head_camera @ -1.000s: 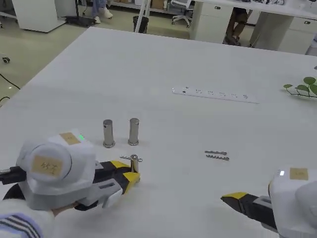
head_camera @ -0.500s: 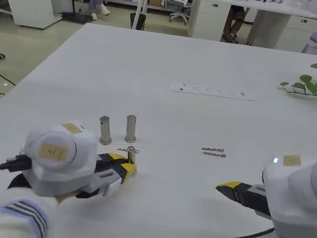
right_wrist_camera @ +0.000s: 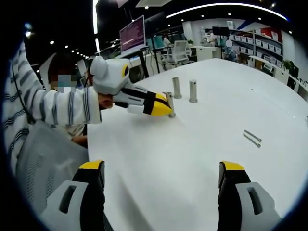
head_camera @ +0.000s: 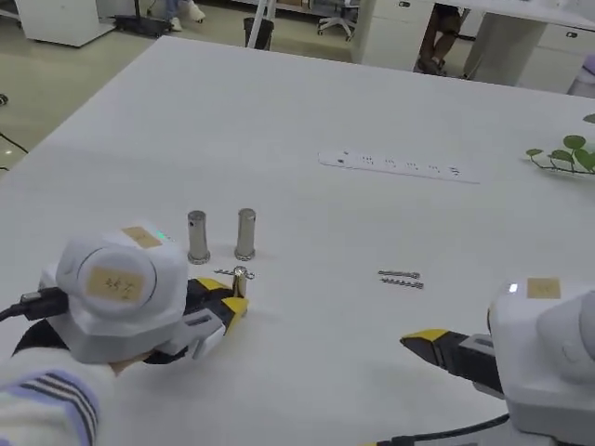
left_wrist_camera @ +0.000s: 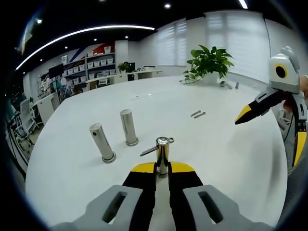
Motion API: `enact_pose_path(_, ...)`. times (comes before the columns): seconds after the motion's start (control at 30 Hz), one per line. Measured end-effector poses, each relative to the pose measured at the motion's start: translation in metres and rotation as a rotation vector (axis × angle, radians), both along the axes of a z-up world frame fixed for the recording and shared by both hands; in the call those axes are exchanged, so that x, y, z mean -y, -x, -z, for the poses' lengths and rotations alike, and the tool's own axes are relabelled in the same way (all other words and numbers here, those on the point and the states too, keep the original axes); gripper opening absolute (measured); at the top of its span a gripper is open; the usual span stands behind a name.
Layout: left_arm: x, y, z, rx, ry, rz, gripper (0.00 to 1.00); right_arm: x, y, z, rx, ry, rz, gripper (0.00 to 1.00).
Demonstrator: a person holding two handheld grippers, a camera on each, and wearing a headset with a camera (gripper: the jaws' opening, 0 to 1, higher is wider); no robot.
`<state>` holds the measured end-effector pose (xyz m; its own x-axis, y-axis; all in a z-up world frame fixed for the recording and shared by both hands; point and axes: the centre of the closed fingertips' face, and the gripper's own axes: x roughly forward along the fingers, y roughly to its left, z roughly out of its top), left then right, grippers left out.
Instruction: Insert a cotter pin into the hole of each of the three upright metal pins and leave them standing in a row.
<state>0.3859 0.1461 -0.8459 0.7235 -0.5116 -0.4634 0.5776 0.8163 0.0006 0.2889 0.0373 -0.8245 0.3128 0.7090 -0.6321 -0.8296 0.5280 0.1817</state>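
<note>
Left gripper [left_wrist_camera: 162, 169], jaws pinching the first metal pin [left_wrist_camera: 162, 153] with a cotter pin [left_wrist_camera: 148, 151] through its hole, now holds it nearer the two bare pins [head_camera: 245, 234] at 12 o'clock than a second ago: one of three appears done. Right gripper [right_wrist_camera: 162, 168] hangs spread and empty; loose cotter pins [head_camera: 401, 279] lie at 3 o'clock.

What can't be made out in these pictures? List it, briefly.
Foot of the held pin: hidden between the left gripper jaws, left gripper view.
Holes in the two standing pins: too small, head view.
Loose cotter pins: too small for detail, head view.
</note>
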Motion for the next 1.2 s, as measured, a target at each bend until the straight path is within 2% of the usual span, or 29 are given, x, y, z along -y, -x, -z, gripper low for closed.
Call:
enact_pose_path(0.03, -0.001, 0.001, -0.003, 0.013, -0.002, 0.001, 0.07, 0.000, 0.000, 0.000, 0.000, 0.000, -0.001, 1.00)
enact_pose_path(0.07, -0.003, 0.004, -0.004, 0.003, 0.008, -0.007, 0.07, 0.000, 0.000, 0.000, 0.002, 0.002, -0.001, 0.99)
enact_pose_path(0.2, -0.001, 0.002, -0.004, 0.011, 0.006, -0.017, 0.07, 0.001, 0.000, -0.001, 0.003, 0.003, 0.002, 0.99)
enact_pose_path(0.27, -0.002, 0.000, -0.003, 0.005, 0.013, -0.030, 0.07, 0.002, 0.000, -0.001, 0.005, 0.004, 0.003, 0.99)
enact_pose_path(0.43, -0.002, 0.000, -0.003, 0.018, -0.001, -0.039, 0.07, 0.004, -0.001, 0.001, 0.005, 0.021, -0.006, 0.99)
enact_pose_path(0.57, -0.005, -0.001, -0.002, 0.003, 0.006, -0.052, 0.07, 0.004, -0.002, -0.001, 0.008, 0.021, -0.010, 0.99)
enact_pose_path(0.73, -0.015, 0.005, 0.005, -0.037, -0.030, -0.046, 0.11, 0.005, -0.003, -0.002, 0.008, 0.022, -0.013, 0.99)
enact_pose_path(0.9, -0.026, 0.011, 0.007, -0.039, -0.052, -0.029, 0.25, 0.004, 0.000, -0.001, 0.003, 0.026, -0.020, 0.99)
enact_pose_path(1.2, -0.044, 0.013, 0.007, -0.049, -0.060, -0.047, 0.25, 0.002, 0.003, 0.001, 0.001, 0.026, -0.029, 0.99)
